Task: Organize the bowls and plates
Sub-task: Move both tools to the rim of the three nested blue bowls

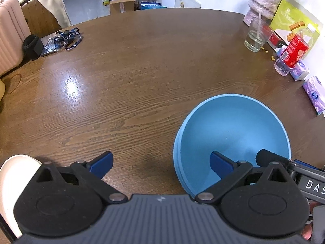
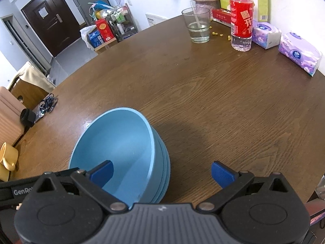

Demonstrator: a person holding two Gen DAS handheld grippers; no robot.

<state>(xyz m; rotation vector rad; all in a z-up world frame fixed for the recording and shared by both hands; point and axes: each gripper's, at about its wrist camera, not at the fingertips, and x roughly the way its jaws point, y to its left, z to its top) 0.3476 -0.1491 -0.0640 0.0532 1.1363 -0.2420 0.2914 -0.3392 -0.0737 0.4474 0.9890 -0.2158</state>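
A stack of blue bowls (image 1: pixel 233 134) sits on the brown wooden table (image 1: pixel 142 71); it also shows in the right wrist view (image 2: pixel 117 148). My left gripper (image 1: pixel 161 165) is open and empty, and its right finger reaches over the near rim of the bowls. My right gripper (image 2: pixel 161 171) is open and empty, with its left finger over the top bowl and its right finger over bare table. A cream plate or bowl (image 1: pixel 12 174) shows at the lower left of the left wrist view, partly hidden by the gripper.
At the table's far right stand a glass with a straw (image 2: pixel 197 25), a red-labelled bottle (image 2: pixel 241 20), tissue packs (image 2: pixel 298 52) and a snack bag (image 1: pixel 292 24). A lanyard (image 1: pixel 69 37) and a black pouch (image 1: pixel 31 44) lie at the far left. A yellow object (image 2: pixel 7 160) sits at the left edge.
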